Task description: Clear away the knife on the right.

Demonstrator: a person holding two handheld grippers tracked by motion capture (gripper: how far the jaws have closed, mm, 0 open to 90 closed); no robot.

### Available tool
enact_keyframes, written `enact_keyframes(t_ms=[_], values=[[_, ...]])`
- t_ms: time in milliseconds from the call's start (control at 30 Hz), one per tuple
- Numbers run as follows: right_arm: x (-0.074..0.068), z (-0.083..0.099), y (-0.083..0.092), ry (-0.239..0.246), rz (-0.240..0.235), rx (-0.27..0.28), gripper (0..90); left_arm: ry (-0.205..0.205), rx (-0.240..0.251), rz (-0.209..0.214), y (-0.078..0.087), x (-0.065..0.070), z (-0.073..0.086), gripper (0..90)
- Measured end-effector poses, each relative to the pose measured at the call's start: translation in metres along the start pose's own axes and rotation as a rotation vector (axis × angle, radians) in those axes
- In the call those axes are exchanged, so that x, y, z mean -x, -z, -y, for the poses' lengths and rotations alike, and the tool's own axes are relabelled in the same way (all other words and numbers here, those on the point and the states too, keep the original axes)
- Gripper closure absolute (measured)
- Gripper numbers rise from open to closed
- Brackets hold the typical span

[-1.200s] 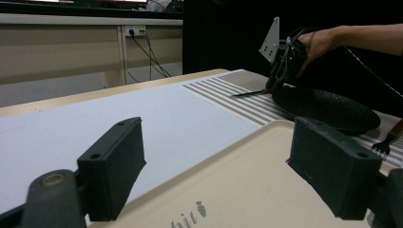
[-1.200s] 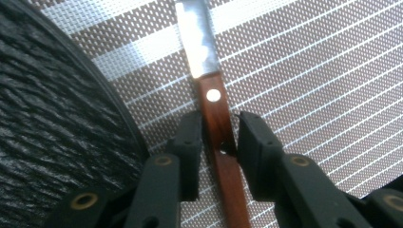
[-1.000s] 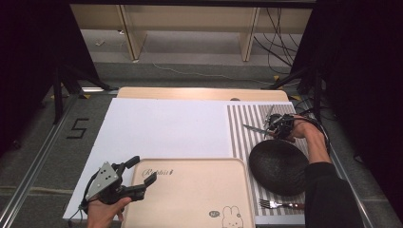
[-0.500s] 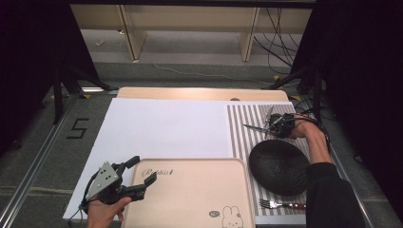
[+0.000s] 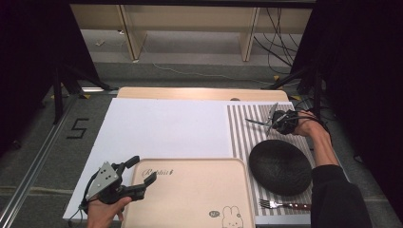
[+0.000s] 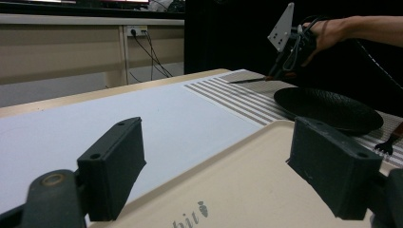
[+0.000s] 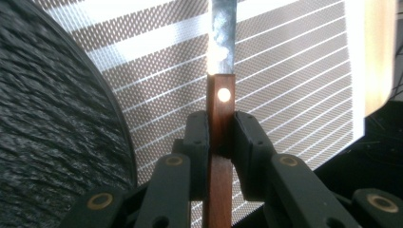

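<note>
A knife with a brown wooden handle (image 7: 220,104) and steel blade (image 5: 256,122) hangs just above the far part of the striped placemat (image 5: 242,133). My right gripper (image 5: 274,124) is shut on the handle, its pads (image 7: 197,137) pressed on both sides. A black textured plate (image 5: 280,166) lies on the mat just nearer than the knife. My left gripper (image 5: 142,169) stands open at the far left corner of the beige tray (image 5: 190,194). That corner (image 6: 247,180) sits between its jaws, untouched.
A fork (image 5: 280,205) with a wooden handle lies at the placemat's near edge, below the plate. A white sheet (image 5: 161,126) covers the left and middle of the table. Dark curtains and cables flank the right side.
</note>
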State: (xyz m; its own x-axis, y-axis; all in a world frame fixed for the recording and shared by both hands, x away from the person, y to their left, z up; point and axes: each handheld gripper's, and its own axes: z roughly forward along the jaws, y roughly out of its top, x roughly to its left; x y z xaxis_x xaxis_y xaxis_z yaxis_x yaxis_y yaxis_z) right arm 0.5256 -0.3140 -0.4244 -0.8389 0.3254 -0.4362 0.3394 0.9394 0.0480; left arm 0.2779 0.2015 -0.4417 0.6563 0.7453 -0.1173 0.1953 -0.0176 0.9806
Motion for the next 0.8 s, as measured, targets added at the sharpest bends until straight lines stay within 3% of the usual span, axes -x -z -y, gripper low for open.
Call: enact_keyframes(t_ms=[300,600,800], values=[[-0.004,0.001,0.026,-0.020,0.034,0.026,77.2,0.006,0.001,-0.007,0.000,0.000,0.000,18.3],[-0.017,-0.001,0.051,-0.064,0.062,-0.002,77.2,0.005,0.004,-0.008,0.000,0.000,0.000,18.6],[-0.024,0.007,0.070,-0.121,0.095,0.018,77.2,0.007,0.002,-0.010,0.000,0.000,0.000,18.6]])
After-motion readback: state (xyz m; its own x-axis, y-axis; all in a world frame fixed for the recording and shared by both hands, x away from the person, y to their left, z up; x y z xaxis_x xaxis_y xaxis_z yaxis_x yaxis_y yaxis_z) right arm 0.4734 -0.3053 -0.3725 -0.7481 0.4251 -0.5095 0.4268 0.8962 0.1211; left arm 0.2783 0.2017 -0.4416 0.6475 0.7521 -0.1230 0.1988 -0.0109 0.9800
